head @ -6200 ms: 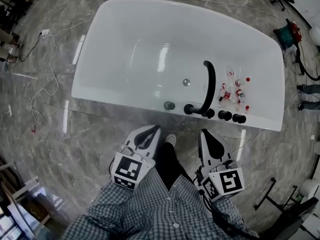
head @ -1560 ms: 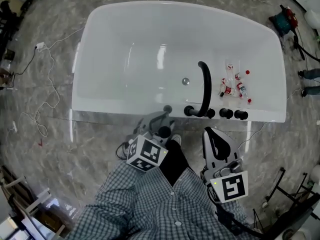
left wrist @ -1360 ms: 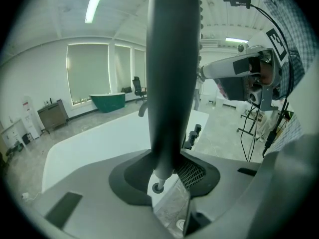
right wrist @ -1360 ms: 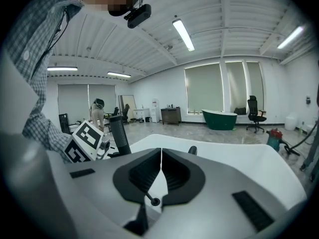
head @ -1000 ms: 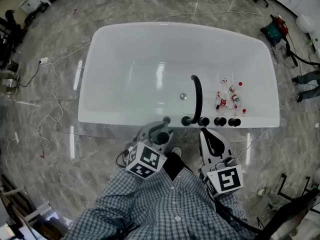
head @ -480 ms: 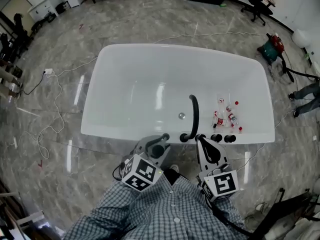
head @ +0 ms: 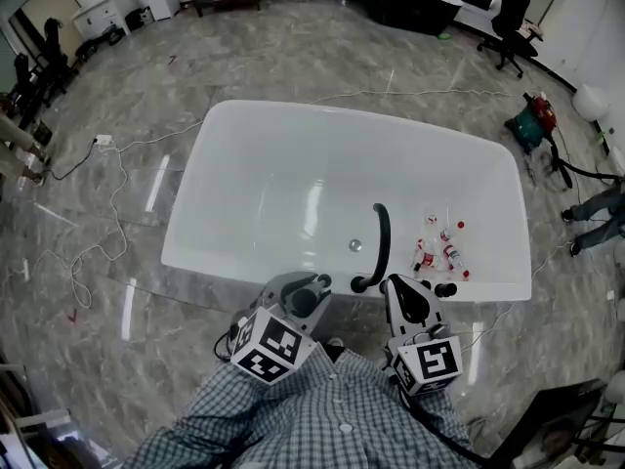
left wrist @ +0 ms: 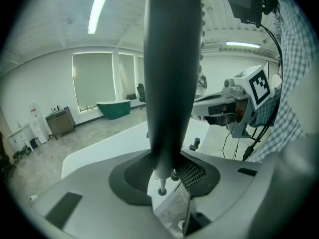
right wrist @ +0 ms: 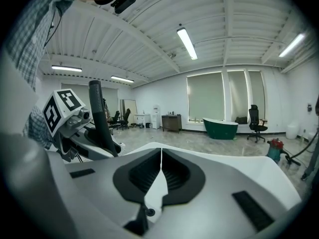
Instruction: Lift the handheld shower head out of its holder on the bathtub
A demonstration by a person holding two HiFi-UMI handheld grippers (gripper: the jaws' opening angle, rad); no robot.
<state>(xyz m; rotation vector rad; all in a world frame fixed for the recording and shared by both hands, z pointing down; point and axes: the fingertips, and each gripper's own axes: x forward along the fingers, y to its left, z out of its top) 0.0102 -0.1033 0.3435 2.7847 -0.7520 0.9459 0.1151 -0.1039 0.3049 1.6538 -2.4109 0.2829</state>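
left gripper point(head: 301, 287): jaws pinching the shower head point(head: 304, 301), one on each side of its dark shaft; low at the person's front, just beside the near rim of the tub point(head: 244, 164).
shower head: in the left gripper view it point(left wrist: 172, 83) stands upright between the pads point(left wrist: 132, 176) and runs out of the top of the picture; its thin lower tip hangs free, with tub rim and floor behind it.
right gripper point(head: 402, 283): jaws pressed together with nothing between them, which the right gripper view point(right wrist: 160, 163) shows plainly; it sits beside the left one, over the near rim.
tub: white, wide, and lying across the head view.
spout point(head: 379, 247): black and curved, rising from the near rim between the two grippers.
knobs point(head: 444, 288): black, on the rim to the right of the spout.
bottles point(head: 439, 247): small, with red caps, scattered inside the tub near the knobs.
shirt point(head: 322, 418): checked, at the bottom of the head view.
floor point(head: 98, 262): grey marble, with a cable point(head: 107, 174) trailing to the left of the tub.
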